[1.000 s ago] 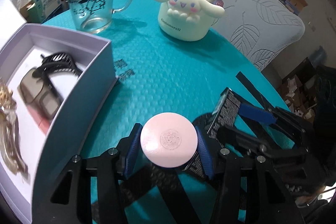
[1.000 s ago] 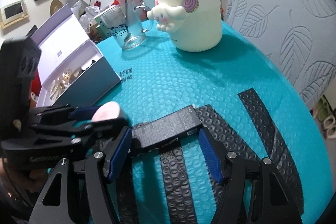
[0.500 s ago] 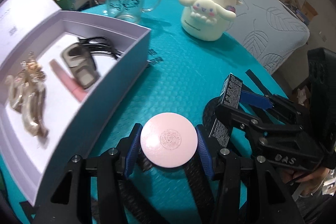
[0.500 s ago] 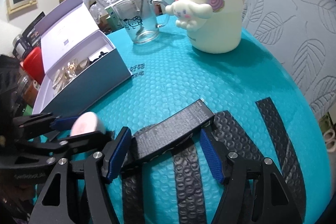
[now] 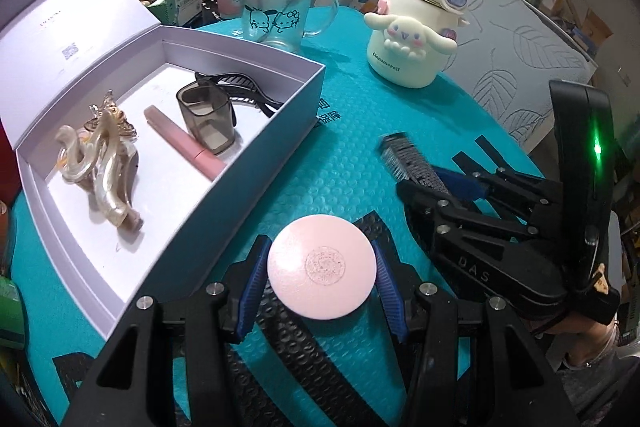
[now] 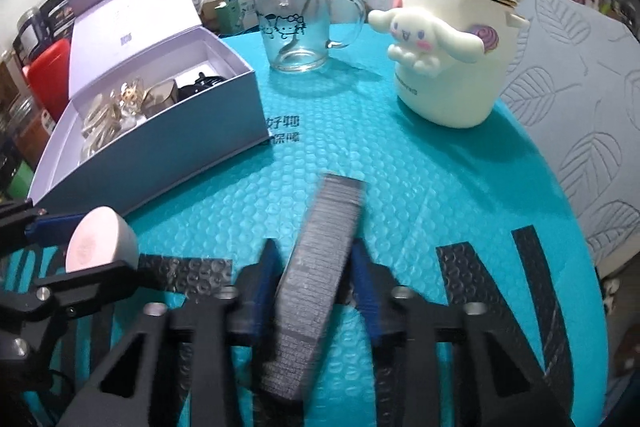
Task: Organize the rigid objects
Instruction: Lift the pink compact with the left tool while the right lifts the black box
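Note:
My left gripper (image 5: 320, 273) is shut on a round pink compact (image 5: 322, 271), held above the teal mat beside the open lilac box (image 5: 208, 195); it also shows in the right wrist view (image 6: 96, 243). The box holds a pearly hair claw (image 5: 104, 163), a pink tube (image 5: 184, 143), a smoky clear cap (image 5: 208, 119) and a black hair clip (image 5: 240, 85). My right gripper (image 6: 312, 271) is shut on a long black carton (image 6: 316, 279), which points away from it, lifted over the mat; it also shows in the left wrist view (image 5: 408, 159).
A glass mug (image 5: 280, 11) with a spoon and a white Cinnamoroll bottle (image 5: 420, 31) stand at the back of the teal bubble mat (image 5: 352, 115). Black strips (image 6: 536, 279) lie on the mat. A leaf-patterned cushion (image 6: 580, 107) is right. Clutter sits behind the box.
Both grippers have risen and pulled back. The right gripper has closed onto the black carton, which now points lengthwise forward. The box now shows fully to the left gripper.

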Demonstrator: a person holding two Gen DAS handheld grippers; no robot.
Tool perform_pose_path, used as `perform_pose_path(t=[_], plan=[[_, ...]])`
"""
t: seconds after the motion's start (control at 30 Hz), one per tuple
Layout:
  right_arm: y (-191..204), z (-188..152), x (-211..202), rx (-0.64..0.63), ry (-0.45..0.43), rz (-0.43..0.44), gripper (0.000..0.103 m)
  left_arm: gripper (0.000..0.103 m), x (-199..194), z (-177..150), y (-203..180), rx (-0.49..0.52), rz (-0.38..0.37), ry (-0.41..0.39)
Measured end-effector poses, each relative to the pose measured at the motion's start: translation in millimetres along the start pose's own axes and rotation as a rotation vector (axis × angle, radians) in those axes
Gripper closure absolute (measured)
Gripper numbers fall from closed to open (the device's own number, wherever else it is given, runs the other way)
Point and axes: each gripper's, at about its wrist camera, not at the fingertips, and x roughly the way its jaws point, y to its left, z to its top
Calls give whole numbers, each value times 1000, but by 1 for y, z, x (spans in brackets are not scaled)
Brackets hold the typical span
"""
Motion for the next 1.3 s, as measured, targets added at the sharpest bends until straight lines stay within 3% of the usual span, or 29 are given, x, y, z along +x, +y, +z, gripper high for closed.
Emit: perform_pose_path(t=[0.6, 0.73, 0.93, 1.0, 1.07, 1.3], plan=[[19, -51, -46, -37, 29, 78, 77, 53, -9, -32, -3, 3, -7, 23], [22, -60, -54, -14, 36, 100, 61, 53, -9, -39, -2, 9, 5, 31], [22, -67, -57, 16, 19, 96, 60, 52, -8, -46, -1, 8, 13, 50], [22, -68, -58, 23, 14, 90, 62, 52, -9, -47, -2, 14, 21, 46], [22, -69, -58, 15, 5, 49, 77, 52, -9, -49, -2, 11, 21, 43], [23, -70, -62, 8, -8, 40, 78, 52, -12, -51, 0, -6, 25, 30]])
